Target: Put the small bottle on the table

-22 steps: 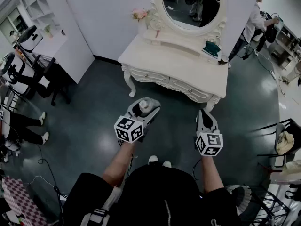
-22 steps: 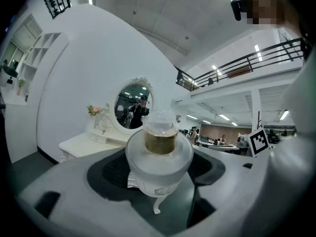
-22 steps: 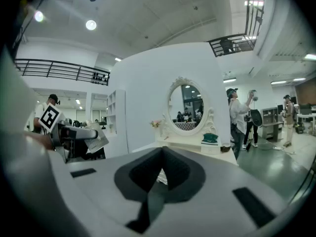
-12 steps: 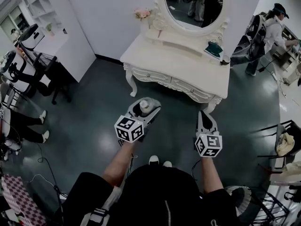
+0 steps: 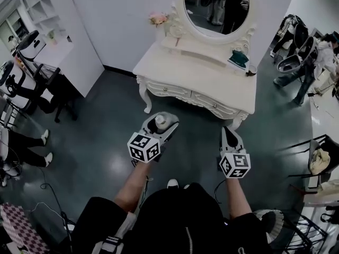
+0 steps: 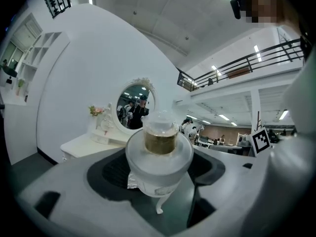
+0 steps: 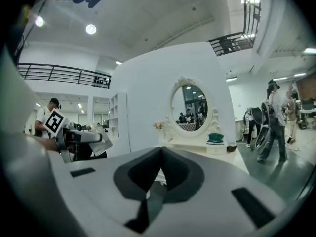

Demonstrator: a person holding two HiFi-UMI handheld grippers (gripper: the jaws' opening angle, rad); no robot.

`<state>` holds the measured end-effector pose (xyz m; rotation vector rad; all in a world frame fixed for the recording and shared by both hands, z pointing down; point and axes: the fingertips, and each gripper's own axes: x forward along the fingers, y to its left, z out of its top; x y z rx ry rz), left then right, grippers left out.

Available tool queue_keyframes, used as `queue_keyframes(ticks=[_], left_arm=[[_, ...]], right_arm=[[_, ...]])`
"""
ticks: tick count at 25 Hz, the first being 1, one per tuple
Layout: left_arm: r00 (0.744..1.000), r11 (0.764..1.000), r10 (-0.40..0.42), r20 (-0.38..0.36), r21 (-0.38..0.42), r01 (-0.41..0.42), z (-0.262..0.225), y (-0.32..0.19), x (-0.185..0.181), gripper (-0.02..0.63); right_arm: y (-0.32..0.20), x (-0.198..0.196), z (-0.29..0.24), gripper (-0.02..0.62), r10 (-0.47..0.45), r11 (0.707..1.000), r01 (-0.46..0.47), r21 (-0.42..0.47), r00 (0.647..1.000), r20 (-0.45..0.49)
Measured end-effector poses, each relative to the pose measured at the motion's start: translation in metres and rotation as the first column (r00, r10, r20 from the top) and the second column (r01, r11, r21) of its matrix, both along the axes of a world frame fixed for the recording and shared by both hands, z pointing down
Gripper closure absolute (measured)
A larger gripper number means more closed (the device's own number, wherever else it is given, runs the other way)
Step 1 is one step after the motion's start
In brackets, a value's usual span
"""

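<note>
Hardly budges since a moment ago. At left, pinches the small bottle point(image 6: 159, 154) upright between wide-spread left tongs point(image 5: 162, 119), over the floor point(image 5: 106, 120), short of the table point(image 5: 212, 81). At right, holds right tongs point(image 5: 229, 131) pressed together, empty.

Open floor point(image 5: 95, 136) before dressing table point(image 5: 201, 79), its front top bare, teal object point(image 5: 238, 59) right rear, flowers point(image 5: 157, 18) left rear, mirror point(image 5: 217, 4) behind

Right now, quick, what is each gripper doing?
Left gripper: closed on the small frosted glass bottle with a clear cap.
Right gripper: closed, empty.
</note>
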<state>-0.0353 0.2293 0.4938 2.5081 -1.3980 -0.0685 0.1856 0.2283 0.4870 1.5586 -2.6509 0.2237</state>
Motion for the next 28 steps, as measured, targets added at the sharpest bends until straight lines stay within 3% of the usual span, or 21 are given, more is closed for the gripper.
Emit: queue_keyframes(ticks=[12,21,28], left_arm=[[0.999,0.999,0.034,0.007,-0.030,-0.034,0.014,-0.032,-0.001,0.270],[1.000,0.999,0.017,0.017,-0.040,-0.016,0.017,-0.130,0.007,0.270],[0.999,0.998,-0.038,0.029,-0.041,0.040,0.007,-0.214,0.010,0.270]], right_arm=[[-0.027,-0.002,0.015,0.592,0.031,0.999,-0.031,-0.023,0.999,0.022],[-0.133,0.004,0.021,0.592,0.033,0.999,-0.032,-0.023,0.999,0.020],[-0.231,0.005,0.014,0.592,-0.021,0.999,0.022,-0.030,0.999,0.030]])
